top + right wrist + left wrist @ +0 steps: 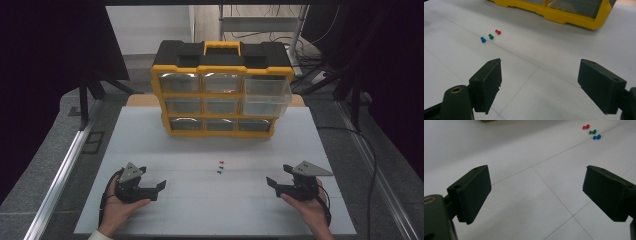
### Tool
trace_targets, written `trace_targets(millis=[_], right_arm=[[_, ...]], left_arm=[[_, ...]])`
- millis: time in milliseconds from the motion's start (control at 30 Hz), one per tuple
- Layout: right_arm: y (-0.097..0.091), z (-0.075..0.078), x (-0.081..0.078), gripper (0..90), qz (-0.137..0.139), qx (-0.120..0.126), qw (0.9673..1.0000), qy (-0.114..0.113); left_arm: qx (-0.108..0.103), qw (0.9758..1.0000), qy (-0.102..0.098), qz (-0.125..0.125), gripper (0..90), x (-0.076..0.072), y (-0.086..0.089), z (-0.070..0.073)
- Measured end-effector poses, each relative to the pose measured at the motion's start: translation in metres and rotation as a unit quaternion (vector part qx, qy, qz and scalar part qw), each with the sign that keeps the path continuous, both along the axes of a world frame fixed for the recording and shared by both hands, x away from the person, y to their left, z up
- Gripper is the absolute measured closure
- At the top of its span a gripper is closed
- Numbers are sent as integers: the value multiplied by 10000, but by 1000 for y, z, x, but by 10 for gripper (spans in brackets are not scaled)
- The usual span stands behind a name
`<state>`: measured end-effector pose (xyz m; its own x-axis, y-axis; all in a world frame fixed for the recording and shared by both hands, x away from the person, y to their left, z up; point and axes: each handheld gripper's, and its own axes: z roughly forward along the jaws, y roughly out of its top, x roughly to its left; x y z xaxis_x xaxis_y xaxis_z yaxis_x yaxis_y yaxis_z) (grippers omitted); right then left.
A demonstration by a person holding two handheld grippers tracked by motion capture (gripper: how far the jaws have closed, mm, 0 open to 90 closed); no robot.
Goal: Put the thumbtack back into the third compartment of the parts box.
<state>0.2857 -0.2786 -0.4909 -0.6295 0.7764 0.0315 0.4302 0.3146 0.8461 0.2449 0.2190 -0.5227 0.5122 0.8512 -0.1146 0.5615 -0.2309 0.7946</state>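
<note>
Both hands resting low on table, left gripper [161,190] jaws spread, right gripper [272,186] jaws spread, three pushpins [220,167] between

Left tongs [156,190] held low at the near left, cupped from beneath by the left hand [119,206], jaws spread wide and pointing inward to the right, nothing between them; right tongs [274,185] held likewise at the near right, right hand [309,207] under the body, jaws parted wide and aimed left, empty; both forearms entering from the near edge, well apart, each cable looping past the wrist.
</note>
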Motion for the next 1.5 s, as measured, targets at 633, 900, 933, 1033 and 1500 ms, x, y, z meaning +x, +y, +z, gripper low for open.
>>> trace_targets(millis=[633, 900, 933, 1033, 1500], right_arm=[[27, 20, 12, 207, 223, -52, 9997, 12], [38, 26, 19, 208, 336, -64, 9994, -4], [38, 26, 19, 208, 336, -64, 9994, -4], [48, 31, 27, 209, 410, -73, 9991, -16], [79, 37, 42, 211, 654, -107, 9978, 40]], left_arm=[[-1, 10000, -44, -16, 88, 0, 0, 1], [33, 10000, -63, -6, 92, 0, -2, 0], [40, 10000, -60, -7, 92, 0, -2, 0], [46, 10000, -53, -13, 92, 0, -2, 0], [115, 9999, -56, -53, 91, 0, -3, 0]])
